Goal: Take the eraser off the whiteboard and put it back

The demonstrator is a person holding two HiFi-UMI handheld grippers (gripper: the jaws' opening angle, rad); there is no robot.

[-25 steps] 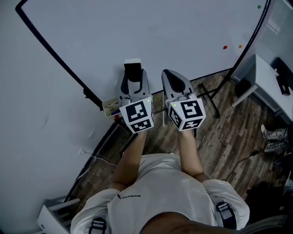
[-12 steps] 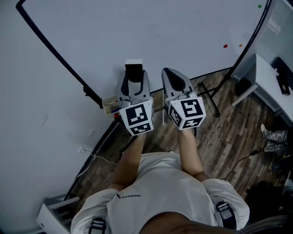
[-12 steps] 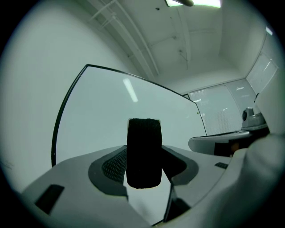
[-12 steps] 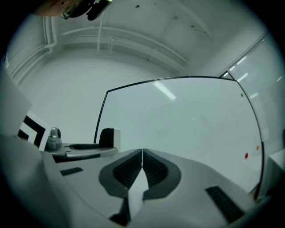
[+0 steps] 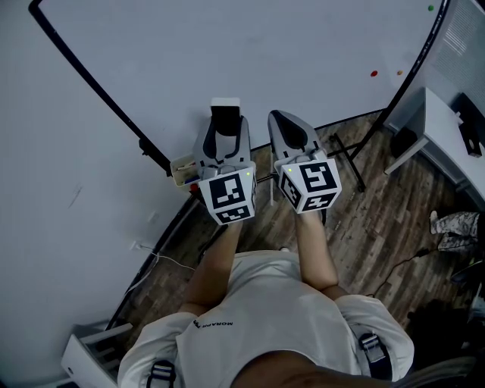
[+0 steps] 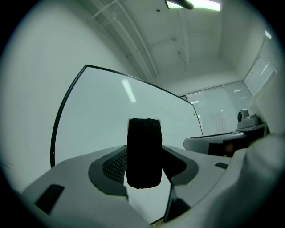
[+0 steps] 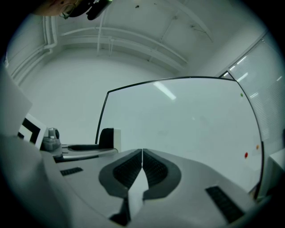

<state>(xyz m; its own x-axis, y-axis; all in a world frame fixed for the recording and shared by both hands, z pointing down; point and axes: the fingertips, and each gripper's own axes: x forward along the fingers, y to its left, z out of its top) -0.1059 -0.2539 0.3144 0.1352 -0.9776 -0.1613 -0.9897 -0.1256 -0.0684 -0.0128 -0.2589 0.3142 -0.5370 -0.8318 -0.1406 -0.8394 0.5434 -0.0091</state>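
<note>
Under you, wood-plank floor (image 5: 379,227): black stand legs (image 5: 350,173), white cable (image 5: 170,263), white table (image 5: 438,125) at your right. Whiteboard (image 5: 265,53) carries red dot (image 5: 373,74), orange dot (image 5: 399,73), small tray (image 5: 182,170) at its lower edge.

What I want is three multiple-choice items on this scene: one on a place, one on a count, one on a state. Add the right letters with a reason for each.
1. Where is the eraser?
A. On the floor
B. Between the jaws of the left gripper
C. On the desk at the right

2. How many coloured dots does the head view show on the whiteboard?
A. One
B. Six
C. Three

3. How do the jaws of the right gripper stand?
A. Together, with nothing between them
B. Wide apart
C. Clamped on a marker

Answers:
1. B: the left gripper view shows the black eraser between the two pads.
2. C: one is red, one orange and one green.
3. A: the right gripper view shows the pads meeting, with nothing between them.
</note>
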